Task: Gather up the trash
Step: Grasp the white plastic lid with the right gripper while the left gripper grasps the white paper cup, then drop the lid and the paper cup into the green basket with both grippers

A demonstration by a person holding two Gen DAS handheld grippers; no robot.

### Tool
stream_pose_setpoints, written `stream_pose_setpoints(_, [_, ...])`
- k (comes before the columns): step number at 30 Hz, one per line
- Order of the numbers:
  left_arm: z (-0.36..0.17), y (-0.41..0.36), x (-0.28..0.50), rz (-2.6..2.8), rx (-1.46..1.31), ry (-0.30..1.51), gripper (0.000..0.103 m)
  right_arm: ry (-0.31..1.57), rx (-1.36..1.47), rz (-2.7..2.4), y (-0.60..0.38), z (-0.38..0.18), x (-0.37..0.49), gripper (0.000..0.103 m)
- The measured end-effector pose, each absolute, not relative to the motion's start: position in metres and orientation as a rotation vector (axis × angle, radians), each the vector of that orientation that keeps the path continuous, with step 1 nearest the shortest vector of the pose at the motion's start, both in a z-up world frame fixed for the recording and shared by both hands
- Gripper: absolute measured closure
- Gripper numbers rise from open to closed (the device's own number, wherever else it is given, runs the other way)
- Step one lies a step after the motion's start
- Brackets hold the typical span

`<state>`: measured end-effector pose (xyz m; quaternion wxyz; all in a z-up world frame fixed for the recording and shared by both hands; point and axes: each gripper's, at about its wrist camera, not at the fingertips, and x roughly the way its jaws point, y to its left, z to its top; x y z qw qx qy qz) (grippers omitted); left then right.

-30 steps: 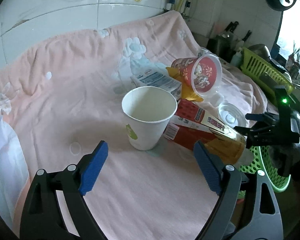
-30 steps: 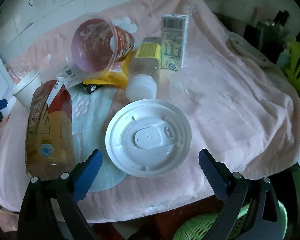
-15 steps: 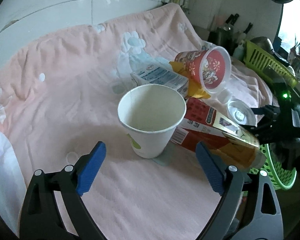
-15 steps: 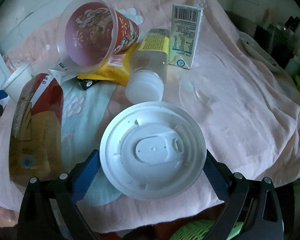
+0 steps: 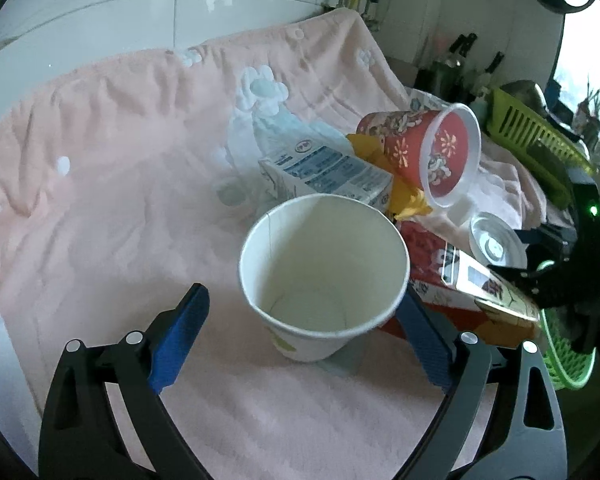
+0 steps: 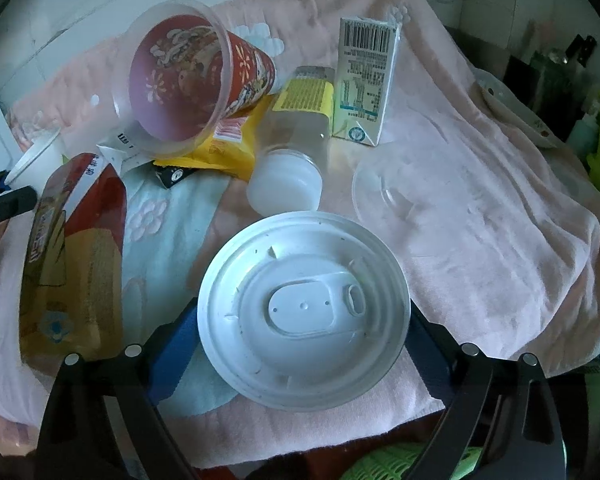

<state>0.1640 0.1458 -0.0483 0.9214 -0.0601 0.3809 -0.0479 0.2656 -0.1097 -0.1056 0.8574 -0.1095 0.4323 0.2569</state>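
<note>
A plain white paper cup (image 5: 324, 276) and white lid (image 6: 304, 312) sit on a pink flower-patterned towel (image 5: 120, 152).

Both views dim, cool daylight. Source is the window (image 5: 592, 80) far right in the left wrist view, blown out. Soft shadows only, faint glare on the wall tiles (image 5: 100, 20). Strong fisheye bending, black vignette corners. Slight softness and blocky noise on the pink towel (image 6: 480, 208).

Open pink towel (image 5: 112, 168) lies left of the white paper cup (image 5: 324, 276). On the cup's right, the red-and-yellow carton (image 5: 468, 284) crowds the approach. Beyond the white lid (image 6: 304, 312), a jar (image 6: 296, 156) and tipped red cup (image 6: 188, 76) block passage; towel to the right is free.
</note>
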Motion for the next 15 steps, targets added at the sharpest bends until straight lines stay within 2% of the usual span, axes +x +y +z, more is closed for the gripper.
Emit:
stream_pose_setpoints(6, [-0.049, 0.148, 0.169, -0.159, -0.149, 0.751, 0.013, 0.895, -0.225, 0.539, -0.111, -0.1, 0.259, 0.012])
stream_pose_setpoints(9, [-0.049, 0.148, 0.17, -0.179, -0.163, 0.741, 0.021, 0.891, -0.215, 0.536, -0.114, -0.099, 0.254, 0.012])
stream_pose_setpoints(11, [-0.05, 0.149, 0.171, -0.193, -0.172, 0.744, 0.039, 0.889, -0.211, 0.531, -0.117, -0.098, 0.251, 0.012])
stream_pose_setpoints(15, [-0.049, 0.15, 0.169, -0.185, -0.178, 0.738, 0.04, 0.881, -0.192, 0.524, -0.122, -0.096, 0.244, 0.012])
